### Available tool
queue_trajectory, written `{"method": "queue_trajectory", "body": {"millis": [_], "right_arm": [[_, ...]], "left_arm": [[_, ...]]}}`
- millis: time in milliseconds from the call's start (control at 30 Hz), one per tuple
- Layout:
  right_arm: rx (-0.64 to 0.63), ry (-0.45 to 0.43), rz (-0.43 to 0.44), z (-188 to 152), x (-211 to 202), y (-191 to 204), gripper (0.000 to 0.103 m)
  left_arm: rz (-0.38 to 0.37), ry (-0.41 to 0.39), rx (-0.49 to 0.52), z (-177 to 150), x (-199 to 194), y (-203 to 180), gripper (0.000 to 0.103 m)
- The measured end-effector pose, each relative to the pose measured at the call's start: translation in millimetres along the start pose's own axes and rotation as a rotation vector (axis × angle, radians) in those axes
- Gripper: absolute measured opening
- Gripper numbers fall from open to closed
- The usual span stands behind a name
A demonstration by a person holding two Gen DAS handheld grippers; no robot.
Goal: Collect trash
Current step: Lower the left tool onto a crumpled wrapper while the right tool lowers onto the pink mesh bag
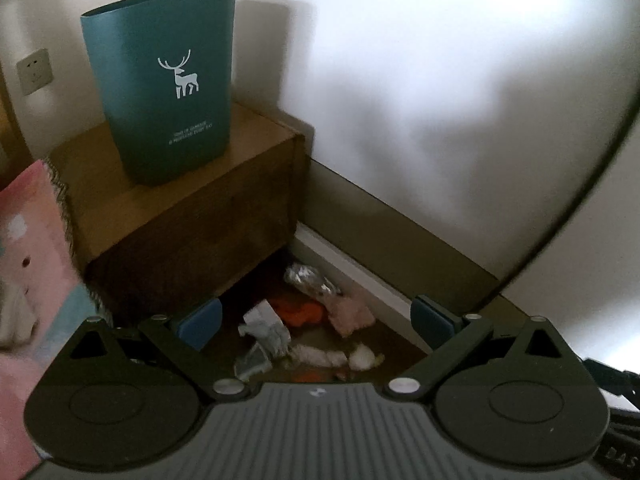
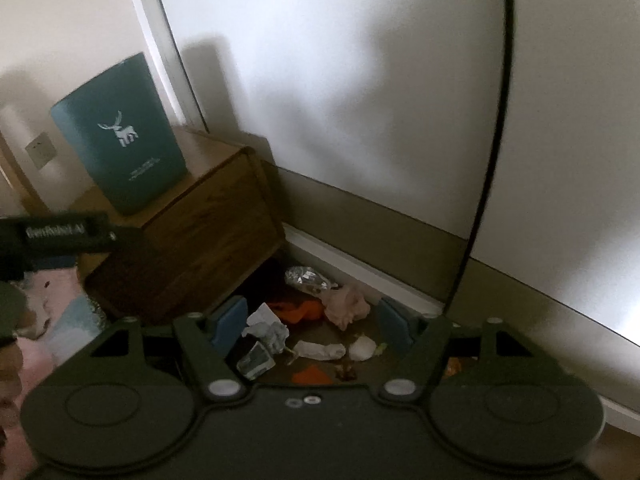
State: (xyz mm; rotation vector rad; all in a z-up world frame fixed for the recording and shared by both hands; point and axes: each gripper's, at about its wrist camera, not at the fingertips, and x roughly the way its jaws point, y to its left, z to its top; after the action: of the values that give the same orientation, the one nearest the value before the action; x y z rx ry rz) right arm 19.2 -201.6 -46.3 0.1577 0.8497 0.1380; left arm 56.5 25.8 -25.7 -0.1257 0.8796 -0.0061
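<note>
A dark green bin with a white deer print (image 1: pixel 164 80) (image 2: pixel 120 136) stands on a wooden box (image 1: pixel 180 208) (image 2: pixel 200 232). On the floor by the wall lies a heap of trash: a foil wrapper (image 1: pixel 308 278) (image 2: pixel 306 278), orange scraps (image 1: pixel 298 312) (image 2: pixel 298 312), a pink crumpled tissue (image 1: pixel 350 314) (image 2: pixel 346 306), crumpled white paper (image 1: pixel 266 328) (image 2: pixel 266 326) and a white wad (image 1: pixel 320 356) (image 2: pixel 320 350). My left gripper (image 1: pixel 316 322) hangs open above the heap with nothing between its blue pads. Over the same heap my right gripper (image 2: pixel 312 322) is open too.
A white wall with a grey skirting board (image 1: pixel 392 232) (image 2: pixel 380 224) runs behind the trash. A pink patterned cloth (image 1: pixel 32 240) lies at the left. A wall socket (image 1: pixel 35 72) sits left of the bin. A black cable (image 2: pixel 492 140) hangs down the wall.
</note>
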Motion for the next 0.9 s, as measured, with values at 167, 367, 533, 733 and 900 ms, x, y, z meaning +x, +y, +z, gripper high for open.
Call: {"method": "queue_trajectory", "body": {"millis": [167,367,533,733,900], "right_arm": [[-0.017,0.071,0.055,18,67,-11,0.072],[-0.041,0.112,0.1,35,154,-16,0.072],[-0.056,0.144,0.118,35,223,-25,0.071],[-0.123,0.21,0.15,20,307,-36,0.071],[-0.174,0.279,0.114,4,367,-47,0.071]], "left_arm": [[0.009,0.017,-0.027,29,63,19,0.101],[0.054,0.043,0.004,49,153,32,0.101],[0.088,0.135,-0.068,46,230,52,0.101],[0.131,0.254,-0.101,25,321,75,0.101],[0.164,0.305,-0.042,0,382,82,0.101]]}}
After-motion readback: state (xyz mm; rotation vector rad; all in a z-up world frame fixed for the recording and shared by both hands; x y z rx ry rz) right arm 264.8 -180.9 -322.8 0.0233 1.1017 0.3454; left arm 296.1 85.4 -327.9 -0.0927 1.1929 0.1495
